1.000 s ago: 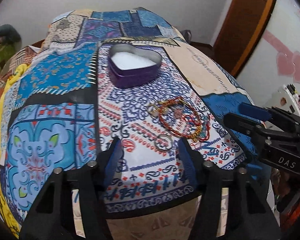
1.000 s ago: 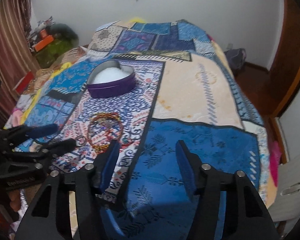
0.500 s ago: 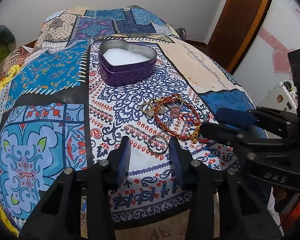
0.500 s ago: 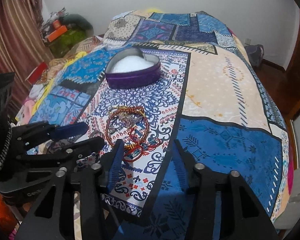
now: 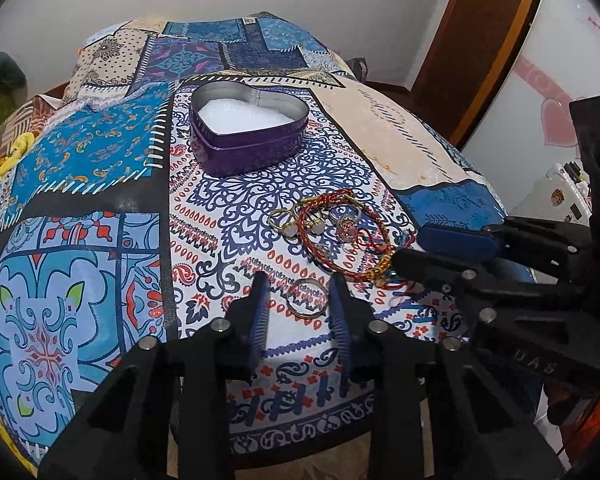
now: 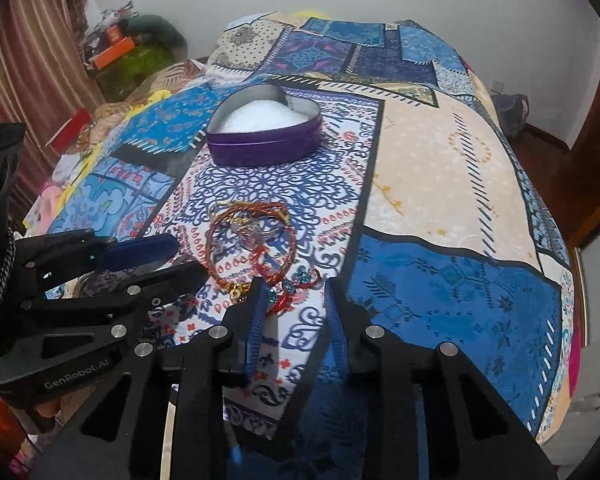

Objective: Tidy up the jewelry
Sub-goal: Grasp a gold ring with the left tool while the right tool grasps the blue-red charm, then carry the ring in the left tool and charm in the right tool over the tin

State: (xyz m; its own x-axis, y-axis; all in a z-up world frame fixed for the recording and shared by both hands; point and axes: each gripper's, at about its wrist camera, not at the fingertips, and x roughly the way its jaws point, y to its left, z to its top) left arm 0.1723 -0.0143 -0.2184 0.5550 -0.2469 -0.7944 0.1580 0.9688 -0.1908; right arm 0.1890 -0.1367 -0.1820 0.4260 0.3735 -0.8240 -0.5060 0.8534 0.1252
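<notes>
Patchwork blue bedspread (image 5: 100,168) carries everything. Ahead of both grippers sits the heart-shaped purple tin (image 5: 249,136). Red-and-gold bracelets (image 5: 342,236) lie just past the right gripper (image 6: 294,294), fingers spread. Left gripper (image 5: 298,294), fingers spread, brackets the thin gold ring (image 5: 307,297); lower squarely, then close gently.

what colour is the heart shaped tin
Purple heart tin, silver inside; clearest in the left wrist view.

A purple heart-shaped tin (image 5: 249,148) lined in white is seen on a patchwork bedspread (image 5: 84,160) of blue, cream and red prints; red-and-gold bracelets (image 5: 340,236) and gold rings (image 5: 306,298) are shown.
</notes>
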